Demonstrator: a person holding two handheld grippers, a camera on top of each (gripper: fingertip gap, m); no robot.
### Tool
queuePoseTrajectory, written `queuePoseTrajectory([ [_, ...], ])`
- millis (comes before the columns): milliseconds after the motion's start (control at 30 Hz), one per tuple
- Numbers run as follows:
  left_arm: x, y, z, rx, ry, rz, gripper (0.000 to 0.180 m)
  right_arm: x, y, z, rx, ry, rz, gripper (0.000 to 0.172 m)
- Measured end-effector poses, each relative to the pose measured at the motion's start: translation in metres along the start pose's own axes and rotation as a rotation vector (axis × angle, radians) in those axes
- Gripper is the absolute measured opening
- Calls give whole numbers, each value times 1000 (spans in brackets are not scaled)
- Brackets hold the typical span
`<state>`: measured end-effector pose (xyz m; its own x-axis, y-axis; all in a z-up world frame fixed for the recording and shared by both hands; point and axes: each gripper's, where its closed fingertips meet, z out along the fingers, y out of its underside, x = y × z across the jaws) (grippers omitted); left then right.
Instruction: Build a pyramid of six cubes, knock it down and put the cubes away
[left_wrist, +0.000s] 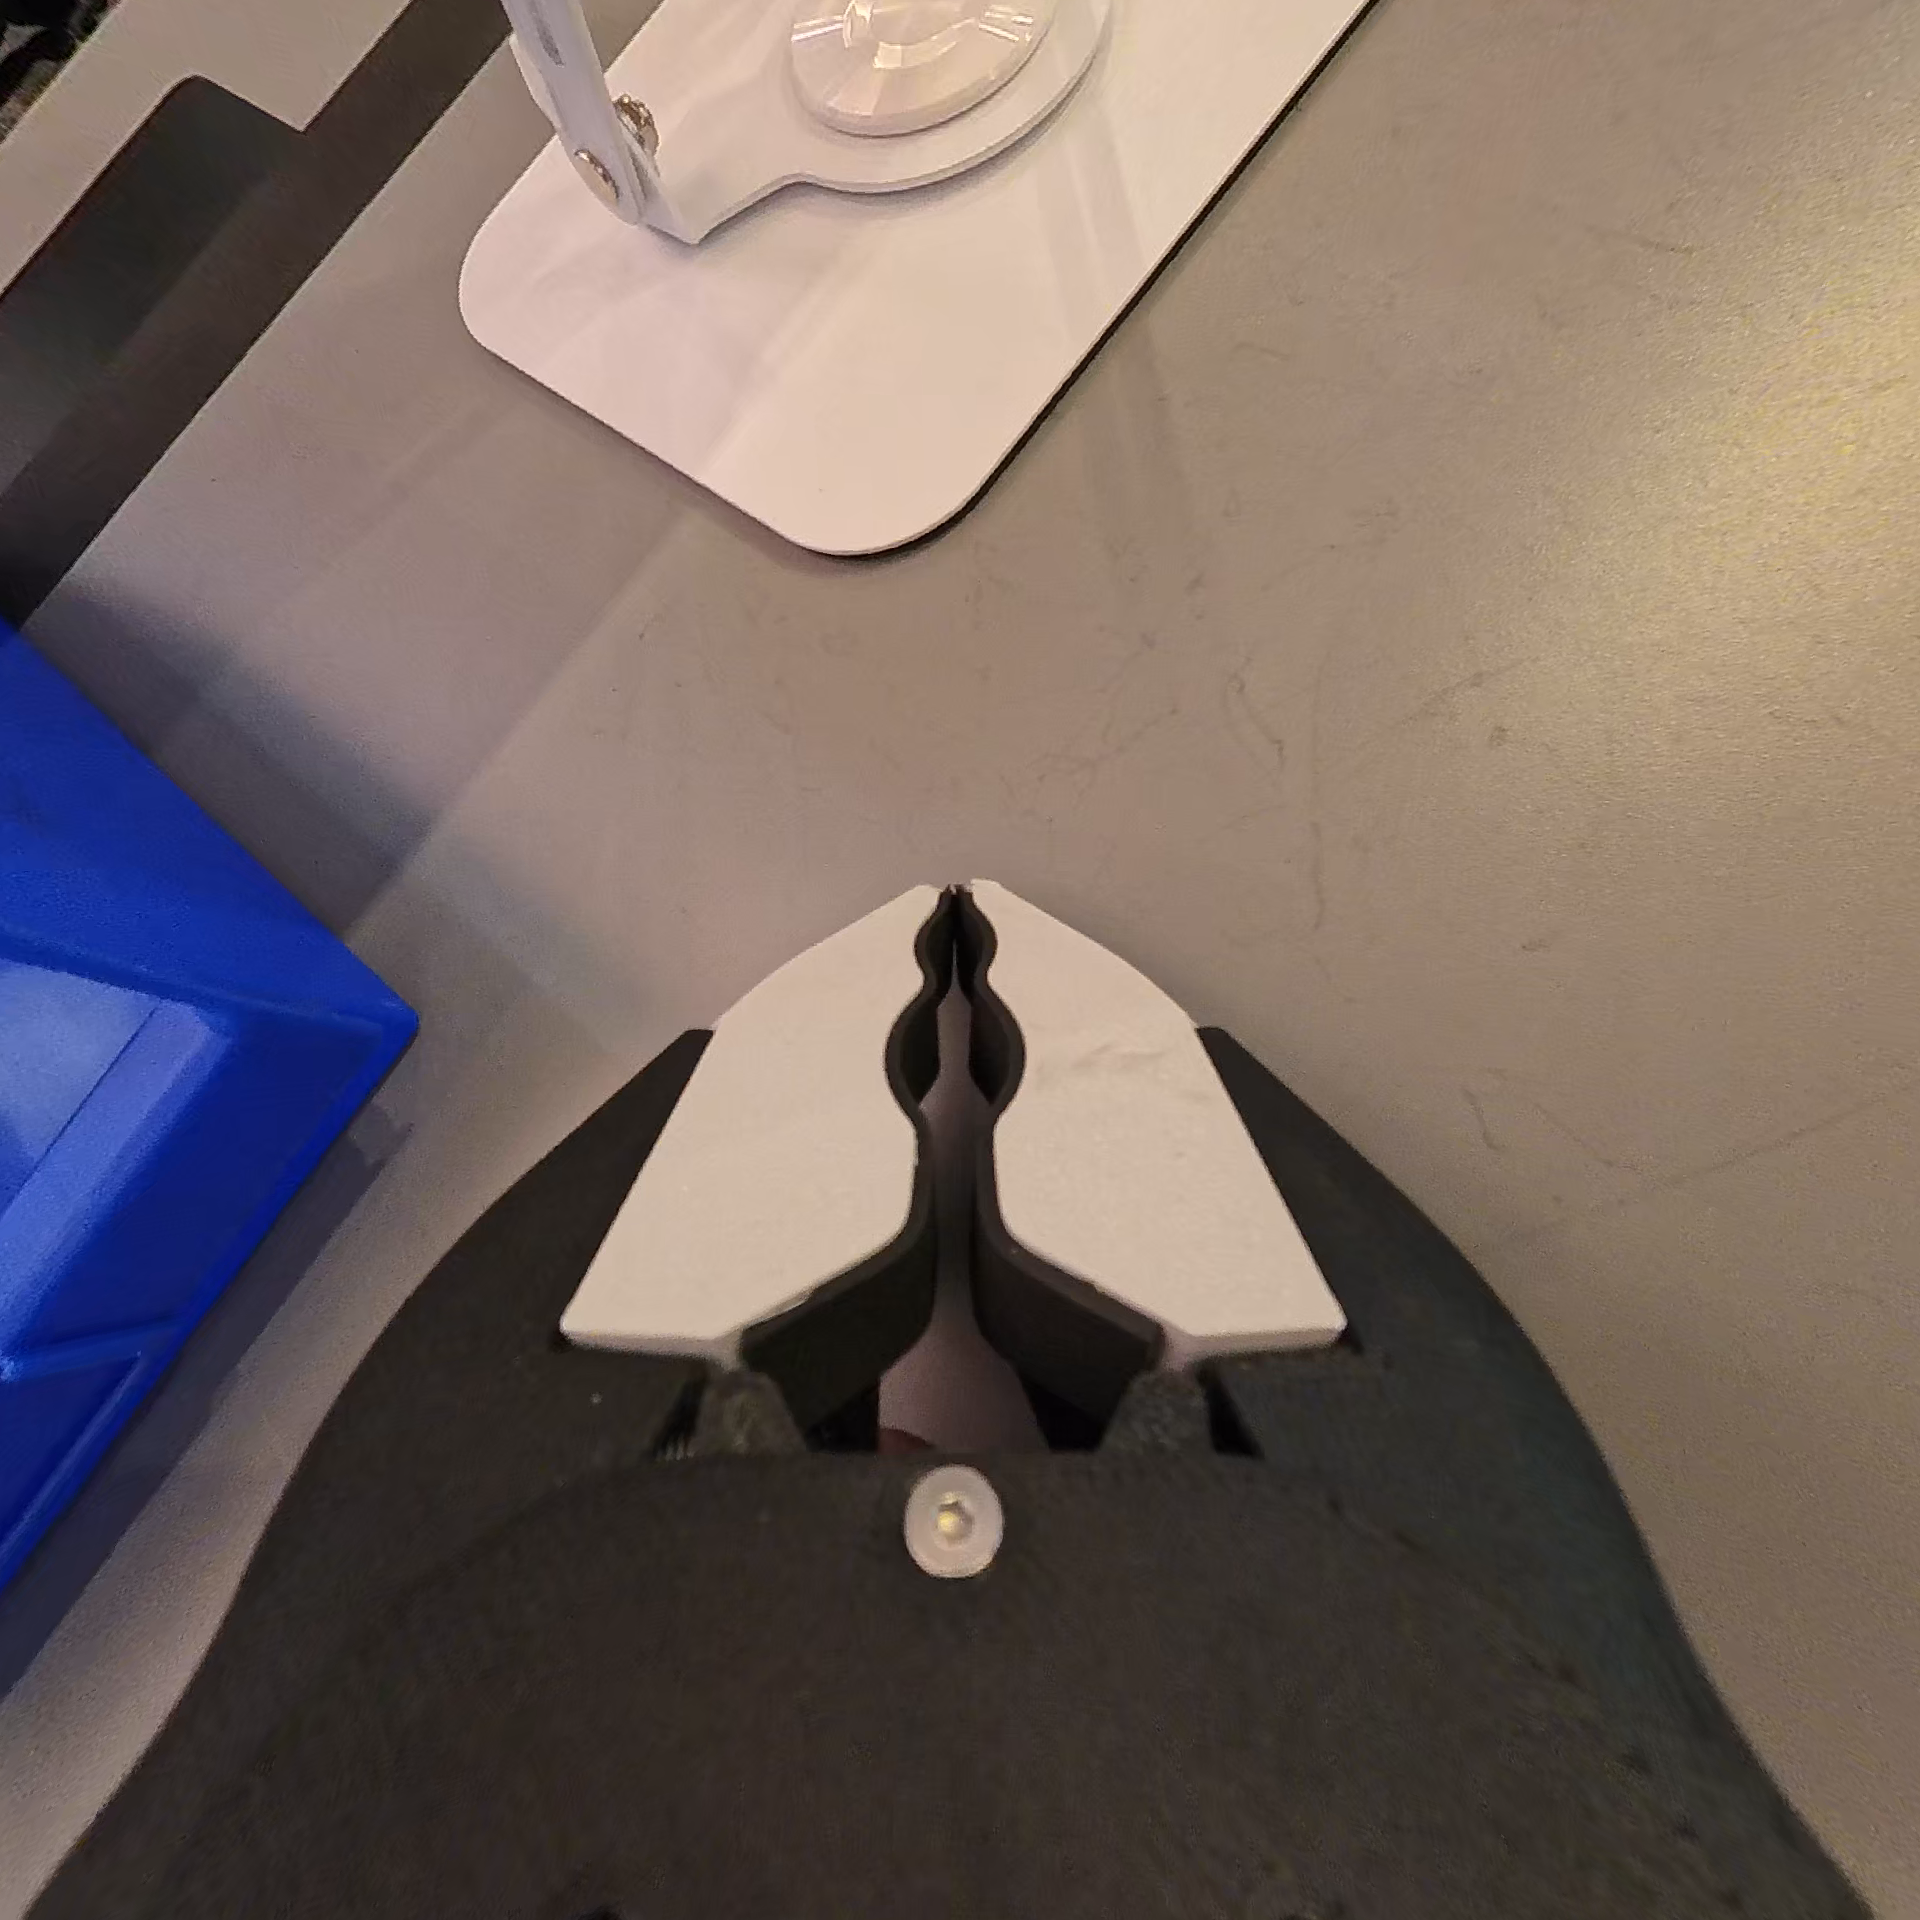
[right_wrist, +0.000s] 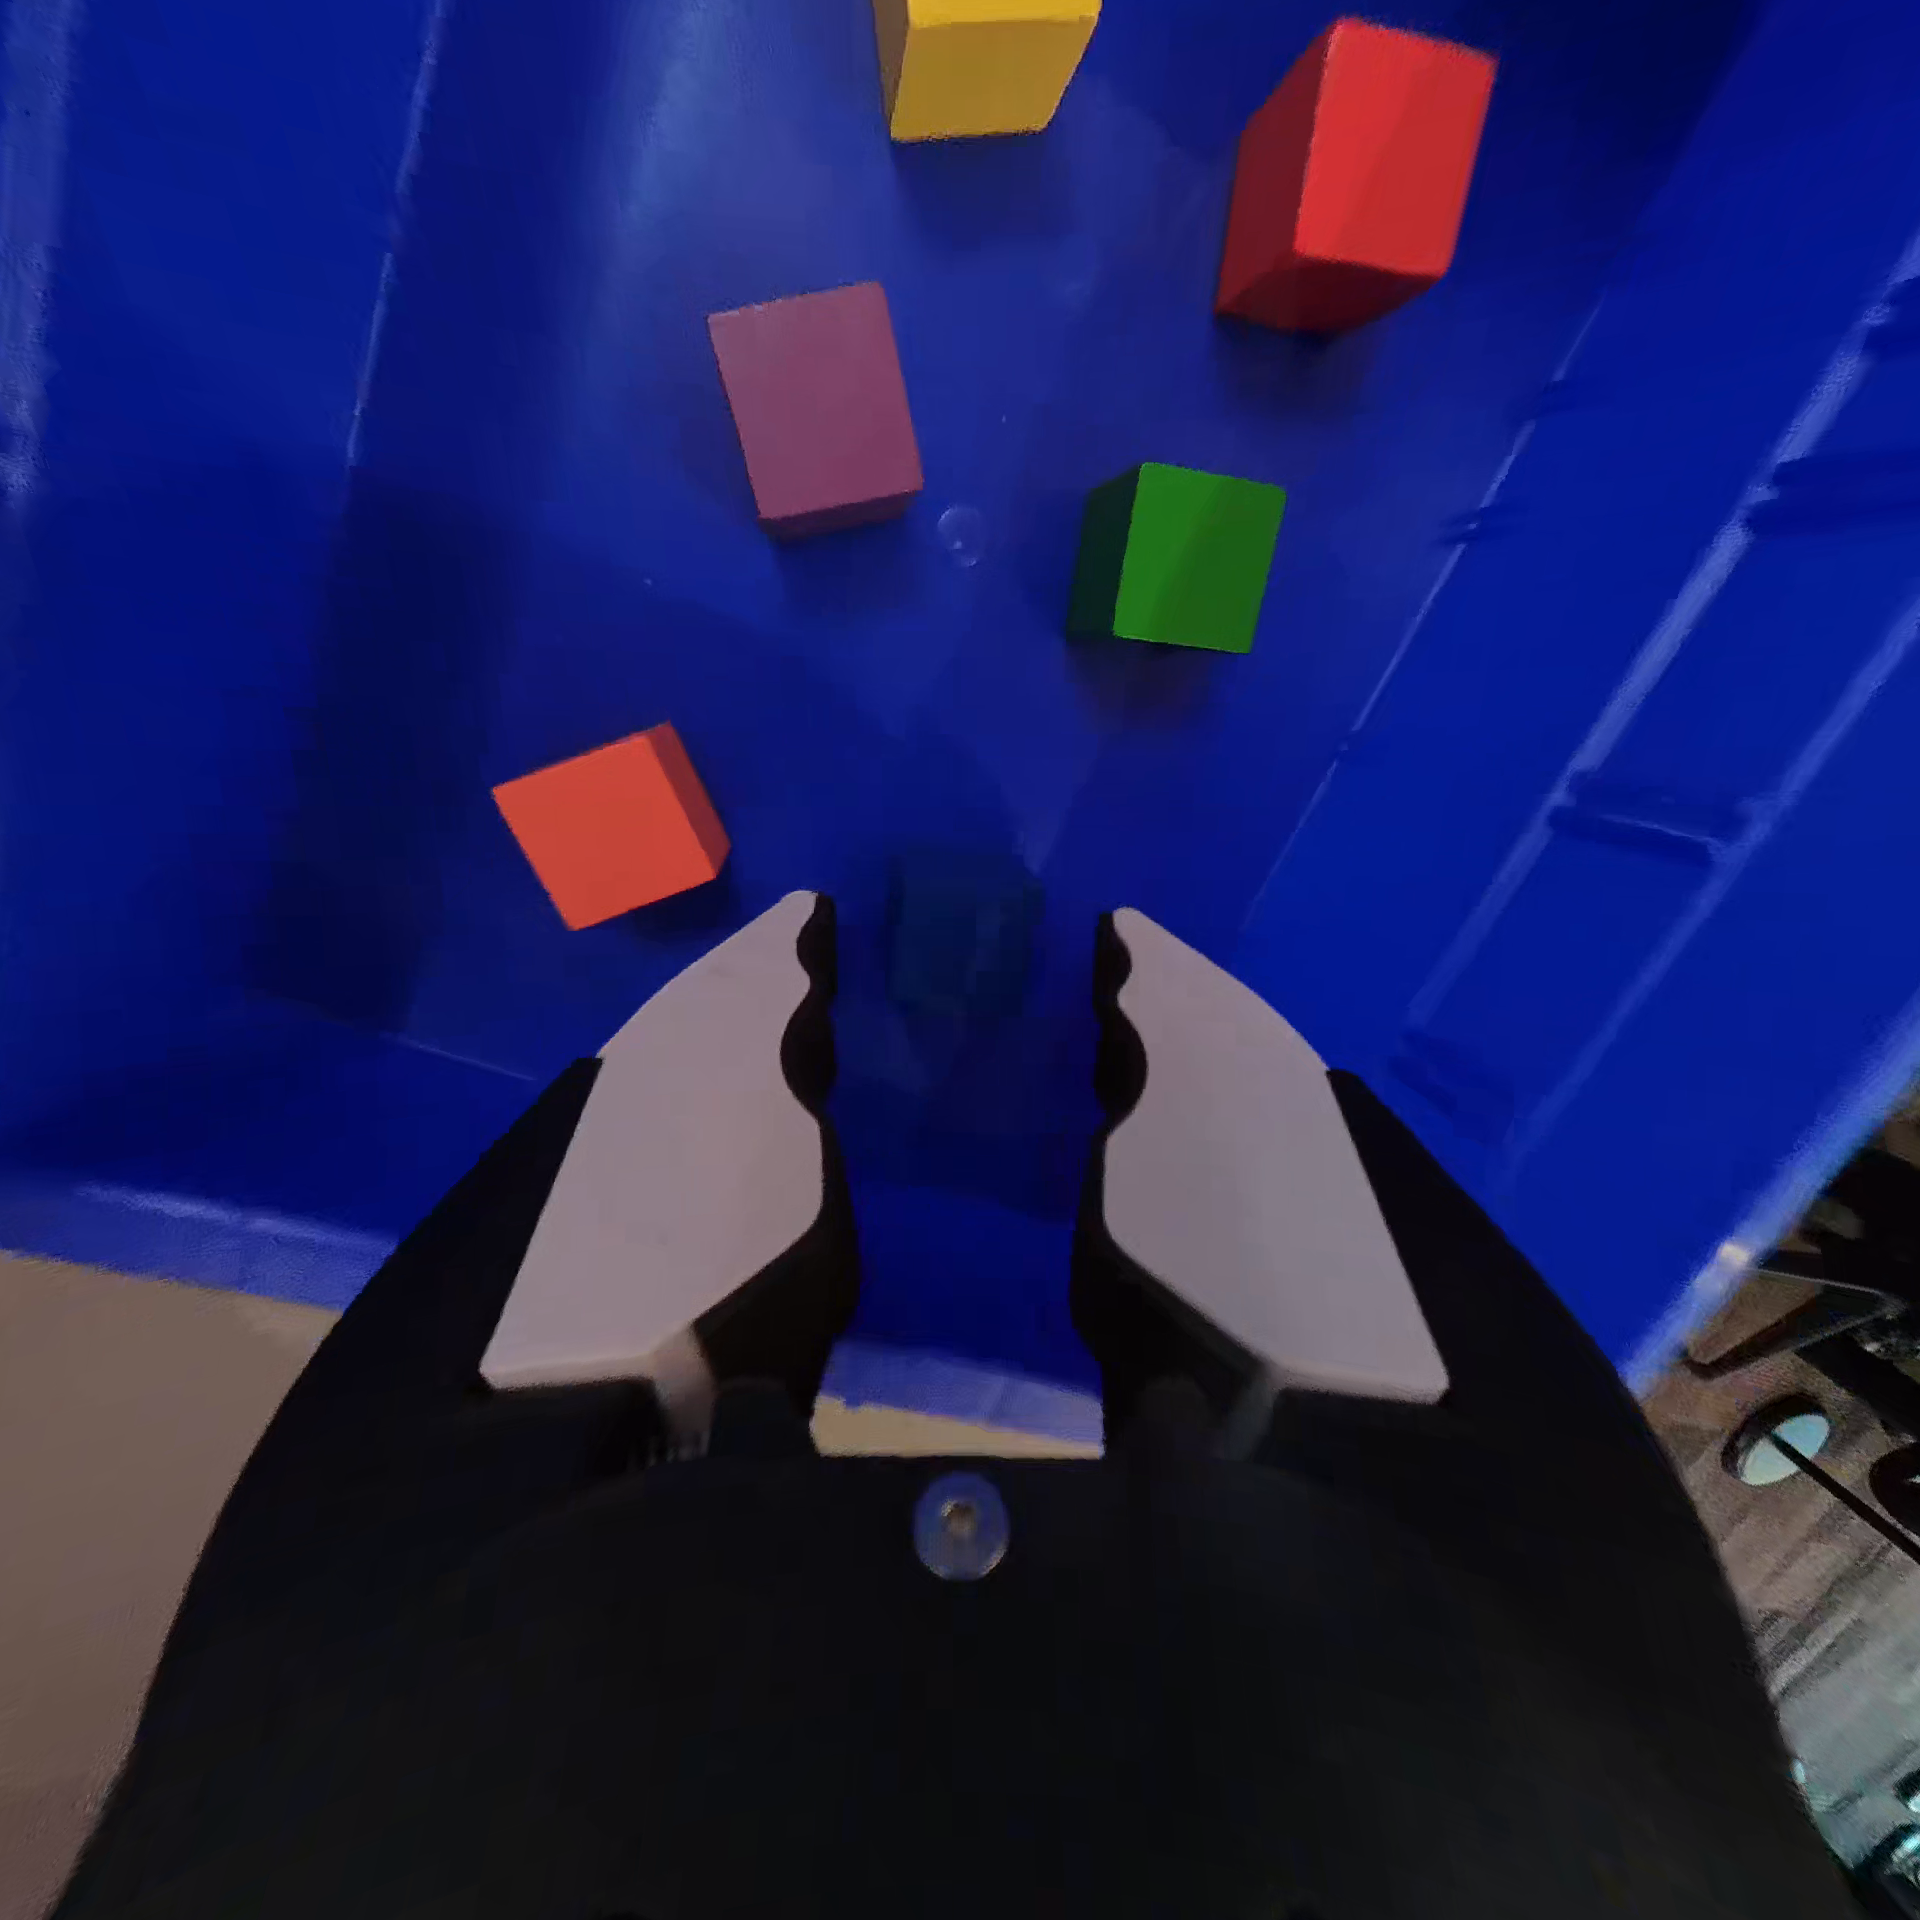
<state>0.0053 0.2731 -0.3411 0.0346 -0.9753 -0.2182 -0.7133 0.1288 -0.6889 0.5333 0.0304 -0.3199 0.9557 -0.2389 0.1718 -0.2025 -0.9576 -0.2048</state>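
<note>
right gripper hangs over the blue bin, jaws wide, nothing pressed between the pads. a dark blue cube shows blurred betw the fingertips w/ clear gaps each side; it's probably lying on the bin floor or dropping to it, hard to tell against the blue. five more cubes sit apart on the floor: orange cube near left, green cube right of centre, purple cube mid, red cube far right, yellow cube far. left gripper is closed on nothing over the grey table, bin corner at its left, white stand base beyond. cubes look like small painted blocks: likely light, stiff, a bit slick. best grip is square on two opposite flat faces, not corners.
</note>
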Motion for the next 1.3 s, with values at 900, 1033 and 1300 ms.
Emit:
queuePoseTrajectory([
  [900,19,28,-27,-65,-50,-287,92,-443,-24,-114,651,-335,-677,84],
  [1033,20,30,-26,-78,-36,-314,101,-463,-45,-97,677,-346,-644,100],
  [1300,31,41,-36,-92,10,-345,116,-495,-64,-71,679,-369,-639,104],
])
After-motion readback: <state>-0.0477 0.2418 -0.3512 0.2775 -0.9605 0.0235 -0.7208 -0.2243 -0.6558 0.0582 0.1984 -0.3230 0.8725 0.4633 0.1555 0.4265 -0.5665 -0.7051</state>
